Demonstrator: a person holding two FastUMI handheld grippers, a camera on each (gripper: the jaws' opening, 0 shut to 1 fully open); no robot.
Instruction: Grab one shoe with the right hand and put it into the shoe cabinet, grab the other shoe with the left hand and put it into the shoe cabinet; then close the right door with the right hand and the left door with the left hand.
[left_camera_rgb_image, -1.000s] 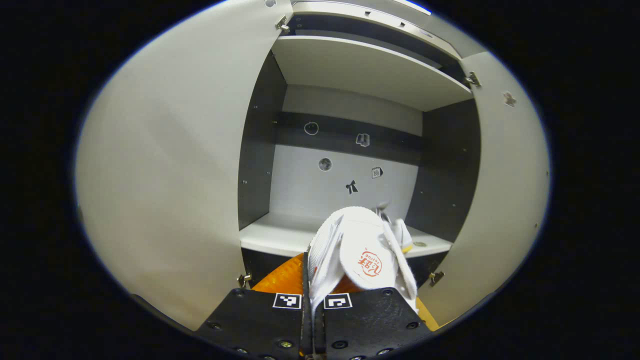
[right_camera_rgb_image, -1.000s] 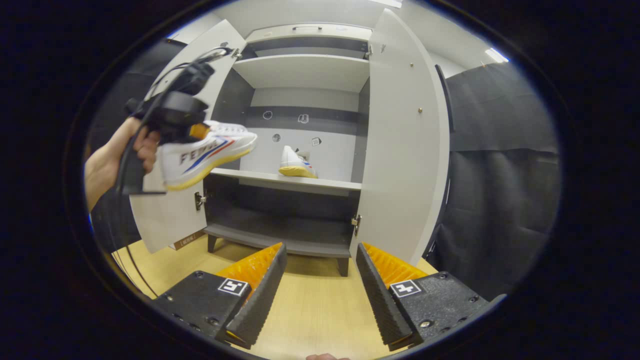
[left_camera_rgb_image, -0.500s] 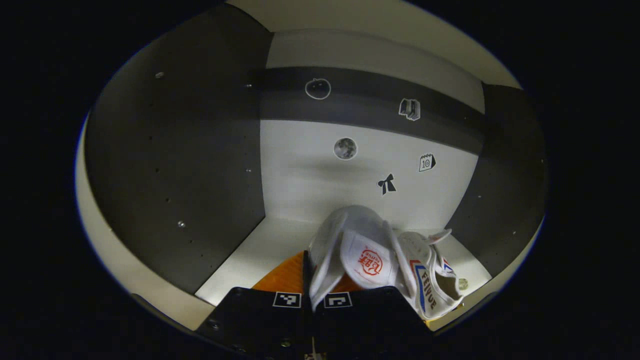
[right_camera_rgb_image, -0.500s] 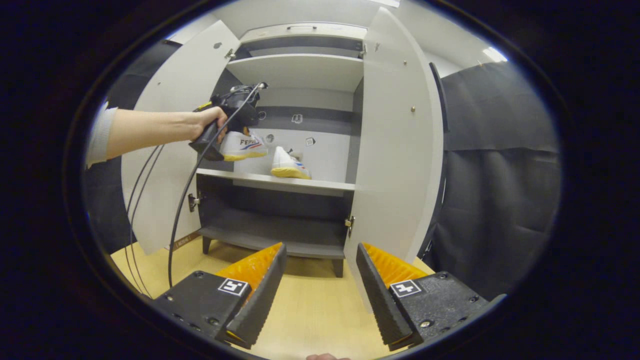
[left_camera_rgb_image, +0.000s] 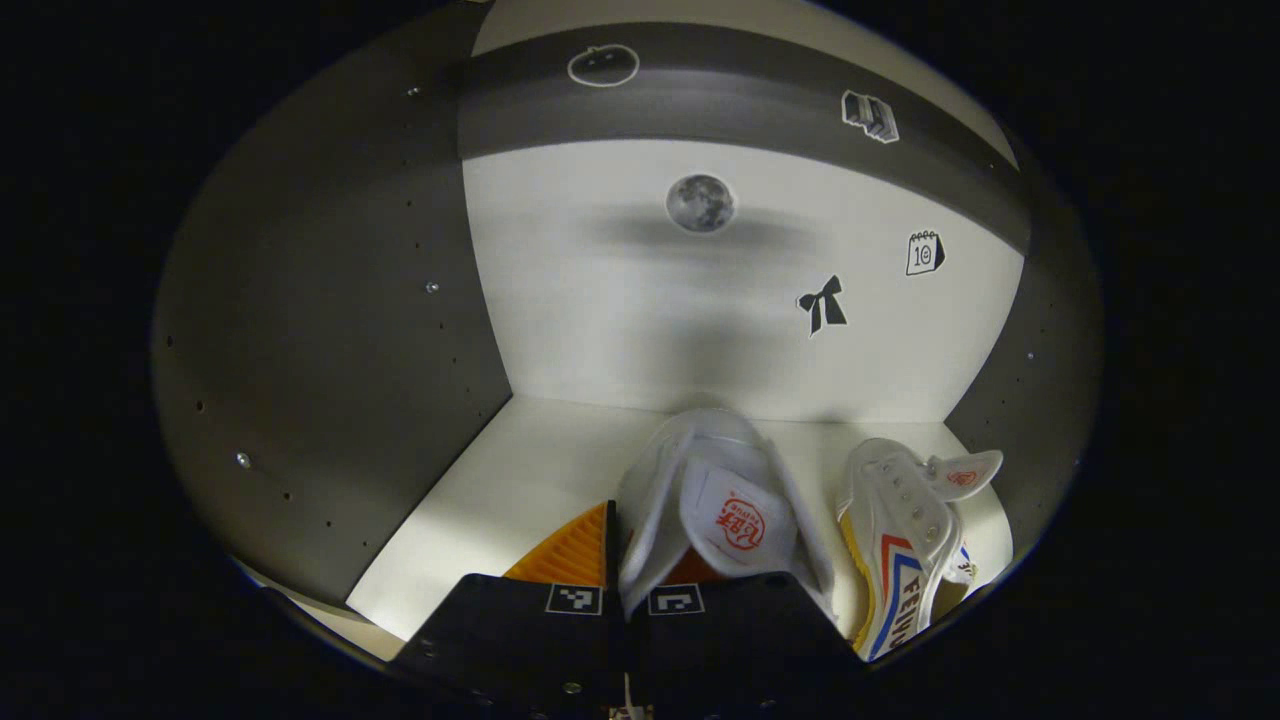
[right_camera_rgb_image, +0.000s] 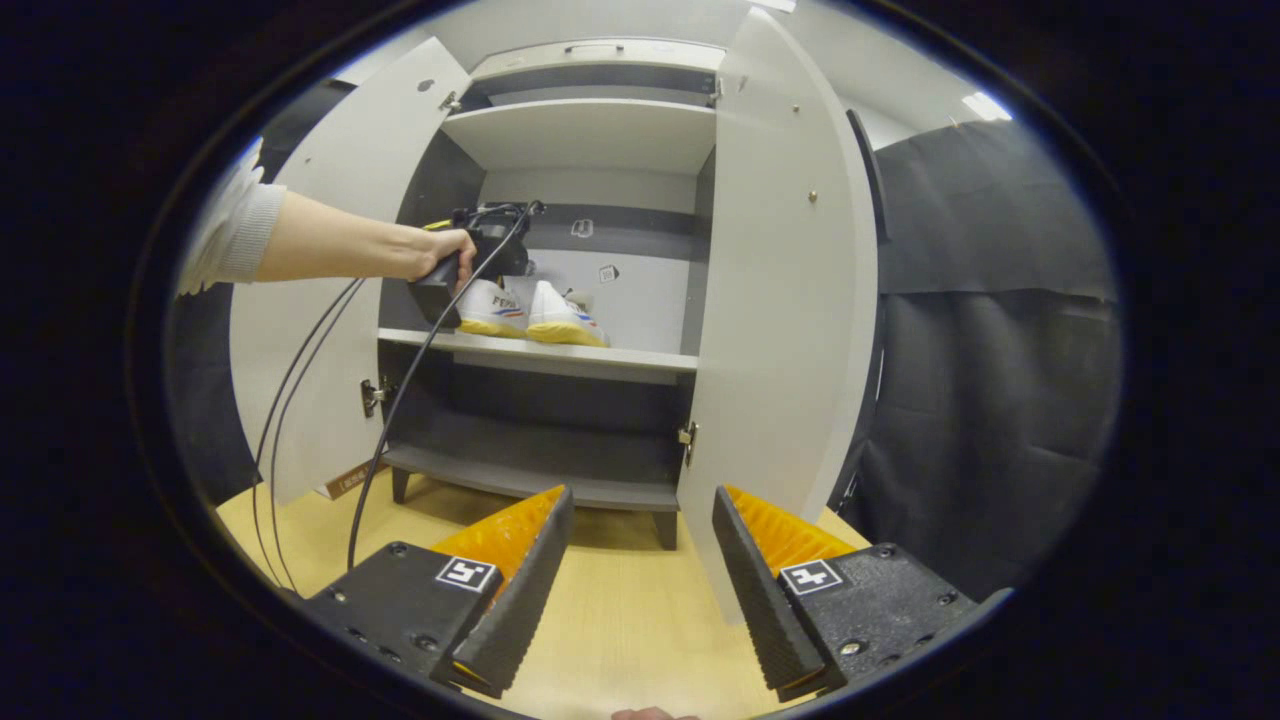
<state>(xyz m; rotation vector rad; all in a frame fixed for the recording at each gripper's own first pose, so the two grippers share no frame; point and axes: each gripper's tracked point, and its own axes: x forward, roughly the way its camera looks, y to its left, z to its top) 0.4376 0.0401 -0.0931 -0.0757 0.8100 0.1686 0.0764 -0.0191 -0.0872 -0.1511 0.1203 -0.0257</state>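
Shelf — two shoes (one gripped).

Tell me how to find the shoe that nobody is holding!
Look at the tall shoe cabinet with both doors open, and find its white middle shelf. Two white sneakers with yellow soles are there side by side. The free sneaker is the one nearer the right door, standing alone on the shelf, while the held sneaker beside it is gripped in the left tongs.
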